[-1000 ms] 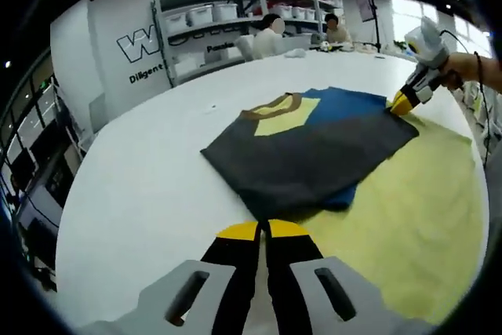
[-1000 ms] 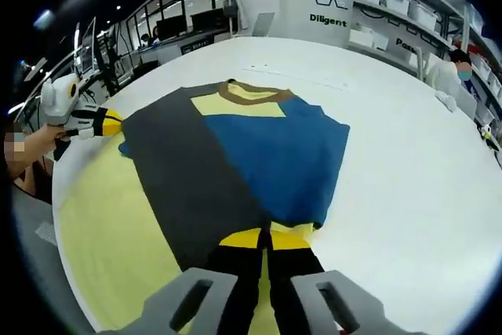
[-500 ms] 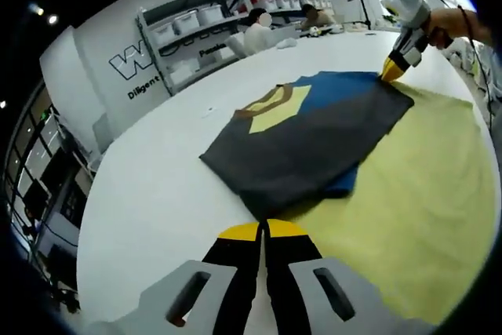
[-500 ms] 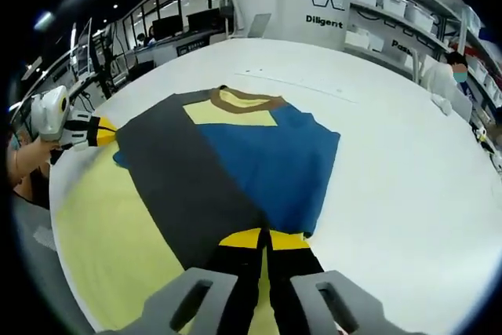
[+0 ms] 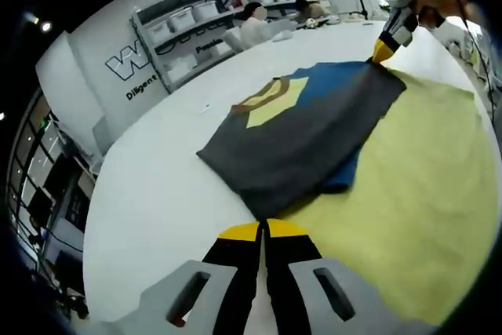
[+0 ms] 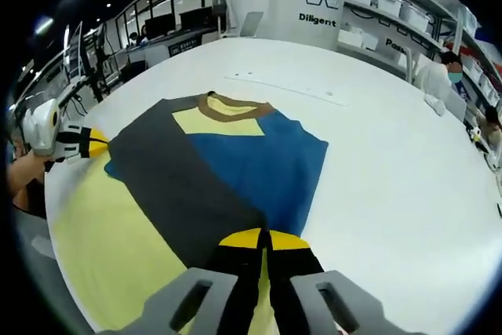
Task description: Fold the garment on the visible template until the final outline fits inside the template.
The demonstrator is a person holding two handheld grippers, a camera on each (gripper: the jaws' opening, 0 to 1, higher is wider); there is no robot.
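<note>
Left gripper (image 5: 263, 229), black jaws with yellow tips, closed together on the near corner of the dark grey folded panel of a blue, grey and pale yellow garment with a brown neckband (image 5: 302, 127); the same gripper appears at the left of the right gripper view (image 6: 96, 145), held in a person's hand (image 6: 27, 166), its yellow tip touching the garment's far corner. Right gripper (image 6: 263, 237), of like build, jaws pressed together on the opposite corner of the grey panel, where grey and blue cloth meet; it appears at the upper right of the left gripper view (image 5: 380, 51), tip on the cloth edge, with a hand (image 5: 439, 1) on its white body. The garment (image 6: 216, 166) lies flat on the round white table (image 6: 392, 186), neckband away from both grippers, the grey panel folded over the blue body and a pale yellow patch just below the neckband. A pale yellow template sheet (image 5: 423, 186) lies on the table under the garment's grey edge and extends well beyond it toward the person; it shows also in the right gripper view (image 6: 102, 233). Behind the table, grey shelving with white bins (image 5: 196, 25) stands against a white wall with dark lettering (image 5: 141, 68), and seated people (image 5: 259, 25) are near it.
</note>
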